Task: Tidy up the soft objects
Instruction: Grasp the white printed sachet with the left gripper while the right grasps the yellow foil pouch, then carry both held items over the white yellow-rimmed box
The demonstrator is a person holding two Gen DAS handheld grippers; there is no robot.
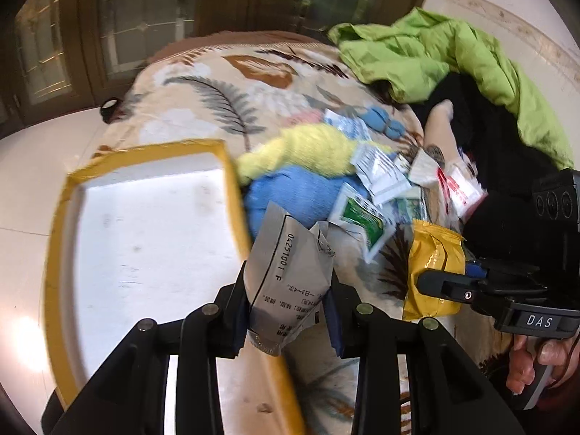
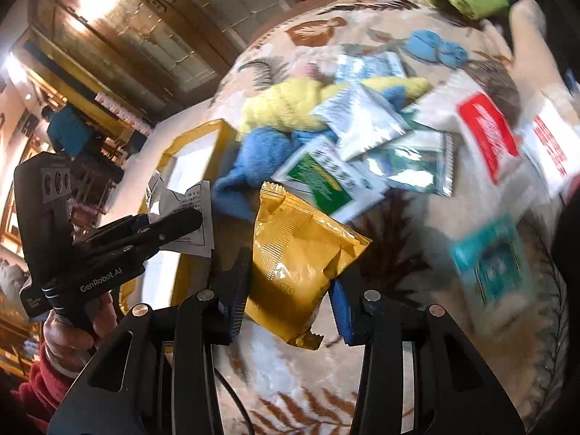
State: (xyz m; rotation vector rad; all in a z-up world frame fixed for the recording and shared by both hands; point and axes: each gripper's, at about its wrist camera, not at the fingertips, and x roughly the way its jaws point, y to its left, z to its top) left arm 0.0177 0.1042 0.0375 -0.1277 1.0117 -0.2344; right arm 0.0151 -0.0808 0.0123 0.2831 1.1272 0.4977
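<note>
Two tilted-down claws each grip something: left claw (image 1: 286, 311) a silver sachet (image 1: 290, 275), right claw (image 2: 290, 311) a gold packet (image 2: 301, 264)

The silver sachet (image 1: 290, 282) has its lower end hidden between the left tongs (image 1: 288, 320). Right of the right tongs (image 2: 286, 311), a teal packet (image 2: 489, 264) is smeared with blur, its print unreadable. Beyond it, red-labelled packets (image 2: 487, 137) blur too.

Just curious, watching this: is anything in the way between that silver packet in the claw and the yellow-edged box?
Nothing visible. The left claw holds the silver packet right at the box's near rim, with its white floor bare. The pile of towels and sachets lies beside the box, not across the path.
</note>
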